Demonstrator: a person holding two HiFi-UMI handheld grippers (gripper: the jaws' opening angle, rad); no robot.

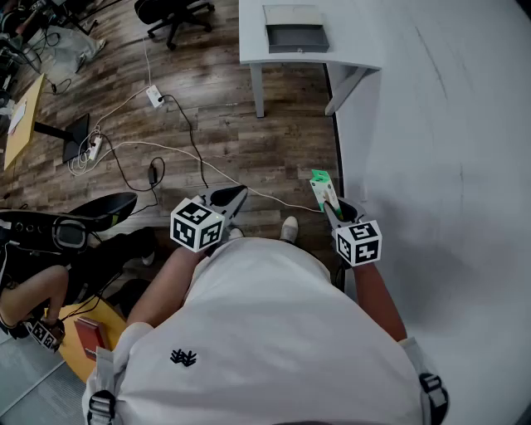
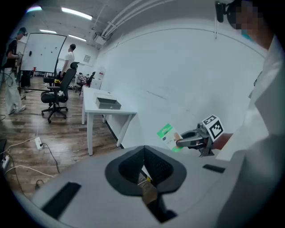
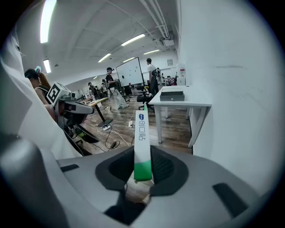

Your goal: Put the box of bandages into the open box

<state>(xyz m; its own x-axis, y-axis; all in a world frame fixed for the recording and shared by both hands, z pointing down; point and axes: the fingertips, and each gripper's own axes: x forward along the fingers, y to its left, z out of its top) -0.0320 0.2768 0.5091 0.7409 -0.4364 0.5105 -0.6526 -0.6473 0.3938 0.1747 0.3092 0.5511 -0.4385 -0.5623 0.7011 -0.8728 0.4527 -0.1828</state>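
Note:
A slim white-and-green box of bandages (image 1: 323, 189) sticks out forward from my right gripper (image 1: 333, 212), whose pads are shut on its green end. In the right gripper view the box of bandages (image 3: 141, 142) stands edge-on between the jaws of the right gripper (image 3: 142, 171). My left gripper (image 1: 236, 197) hovers at the same height to the left, shut and holding nothing. The open box (image 1: 295, 31), grey with its lid raised, rests on a white table (image 1: 348, 50) far ahead. From the left gripper view I see the box of bandages (image 2: 167, 136) and the open box (image 2: 107, 103).
A white wall (image 1: 448, 149) runs along the right. Cables and power strips (image 1: 154, 96) trail over the wooden floor. A black office chair (image 1: 172, 12) stands at the back, a yellow desk (image 1: 23, 116) at far left. A seated person (image 1: 33, 290) is at lower left.

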